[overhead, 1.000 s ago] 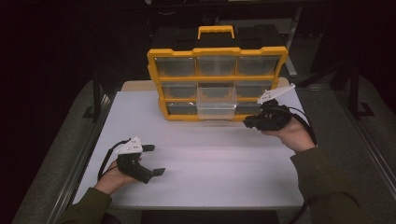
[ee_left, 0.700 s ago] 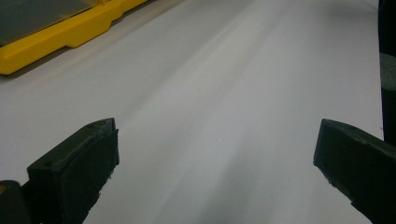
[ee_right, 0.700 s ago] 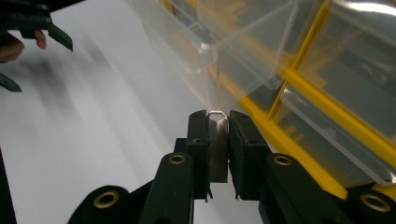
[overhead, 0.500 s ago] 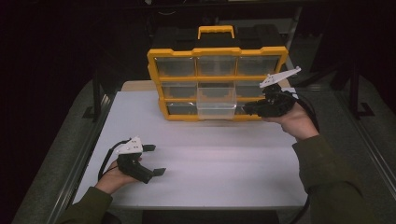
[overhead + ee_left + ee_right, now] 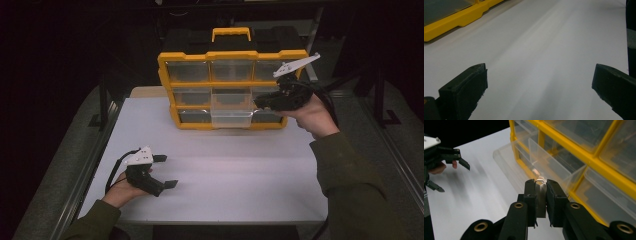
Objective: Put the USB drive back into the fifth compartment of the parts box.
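Carrying a small metal piece [image 5: 540, 195] clamped in the right tool [image 5: 540, 185] above the pulled-out drawer [image 5: 231, 118] for deposit | left tool [image 5: 167, 171] wide open, empty, rested on table [image 5: 240, 170].

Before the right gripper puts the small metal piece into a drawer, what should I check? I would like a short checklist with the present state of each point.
1. Right gripper shut on the small metal piece: ok.
2. Piece sits straight between the fingers: ok, upright.
3. A drawer stands pulled out of the yellow organizer: ok, the clear drawer in the bottom row.
4. That drawer is free of other content: cannot tell.
5. Left gripper is out of the way: ok, open, low over the white table.
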